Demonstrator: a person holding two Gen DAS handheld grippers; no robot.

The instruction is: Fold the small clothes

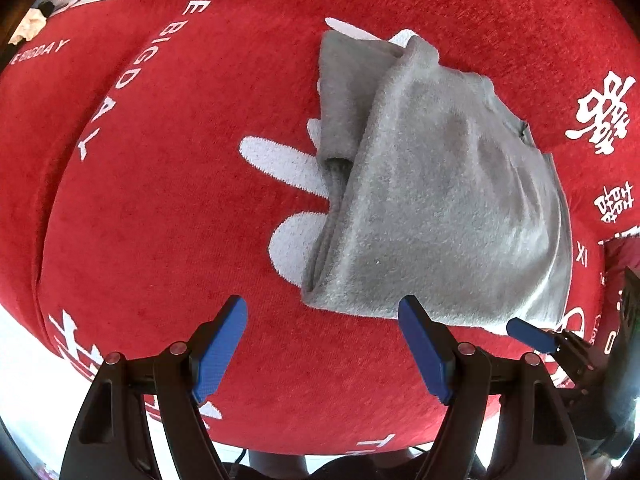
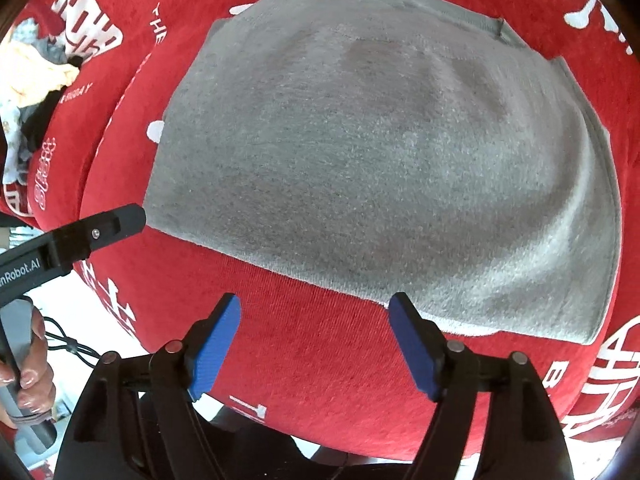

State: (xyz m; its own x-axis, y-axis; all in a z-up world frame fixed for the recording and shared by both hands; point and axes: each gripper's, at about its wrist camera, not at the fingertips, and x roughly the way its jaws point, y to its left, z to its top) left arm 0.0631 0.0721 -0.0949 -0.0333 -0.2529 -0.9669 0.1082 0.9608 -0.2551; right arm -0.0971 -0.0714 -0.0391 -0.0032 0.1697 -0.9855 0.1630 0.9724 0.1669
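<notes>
Writing legible on the red cloth (image 1: 168, 208): white "THE BIG DAY" curving along the left in the left wrist view, a smaller "BIGDAY" near the top left, and white Chinese characters at the right edge. In the right wrist view the body of the other tool reads "nRobot.AI", cut off at the frame edge.

Grey garment (image 1: 440, 200), fleecy, lies folded on the red cloth over a white printed figure. Left view only: one sleeve tucked along the garment's left side. Right view only: a pile of mixed clothes (image 2: 36, 92) at the far left, and a hand (image 2: 30, 376) gripping the left tool's handle.

Left gripper (image 1: 322, 354): blue pads spread, nothing between them, over bare cloth at the garment's near edge.

Right gripper (image 2: 316, 348): pads spread wide, empty, near hem just beyond the right pad.
</notes>
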